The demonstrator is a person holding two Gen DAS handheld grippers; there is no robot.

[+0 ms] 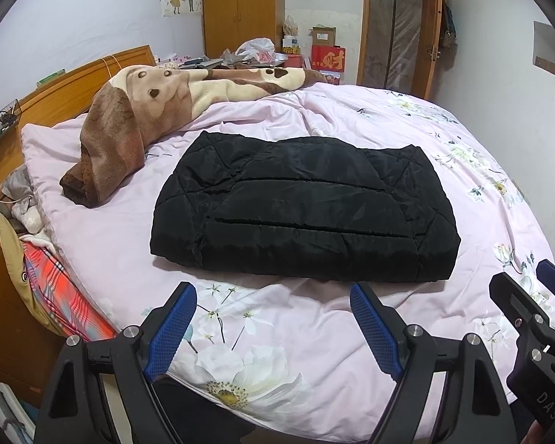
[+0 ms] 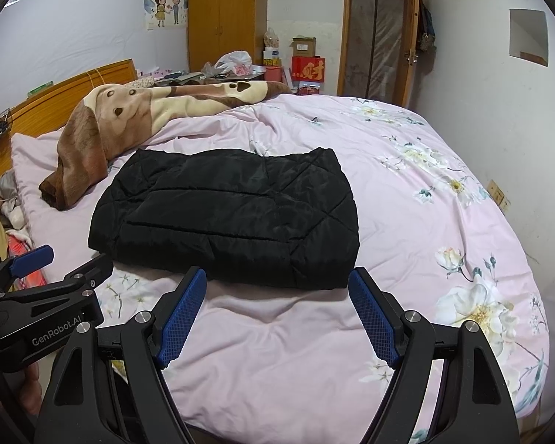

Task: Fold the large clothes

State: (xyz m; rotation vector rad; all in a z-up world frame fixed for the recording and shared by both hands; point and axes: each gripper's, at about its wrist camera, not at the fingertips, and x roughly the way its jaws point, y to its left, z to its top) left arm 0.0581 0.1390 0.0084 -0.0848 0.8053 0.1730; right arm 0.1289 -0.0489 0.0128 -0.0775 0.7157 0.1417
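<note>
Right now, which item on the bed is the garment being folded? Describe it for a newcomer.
Start at the pink floral bedspread. In its middle lies the black quilted jacket, folded into a compact rectangle. Unlike the brown plush blanket crumpled beside it, it is plain black, stitched and neatly squared.

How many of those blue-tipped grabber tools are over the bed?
2. The left gripper hangs over the bed's near edge, before the folded black jacket; the right gripper is beside it. Both open, empty.

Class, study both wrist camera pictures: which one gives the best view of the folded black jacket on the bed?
The left wrist view: the black jacket sits near the middle, whole and unblocked. In the right wrist view the jacket lies left of centre, and the right gripper has its fingertips over the near edge.
</note>
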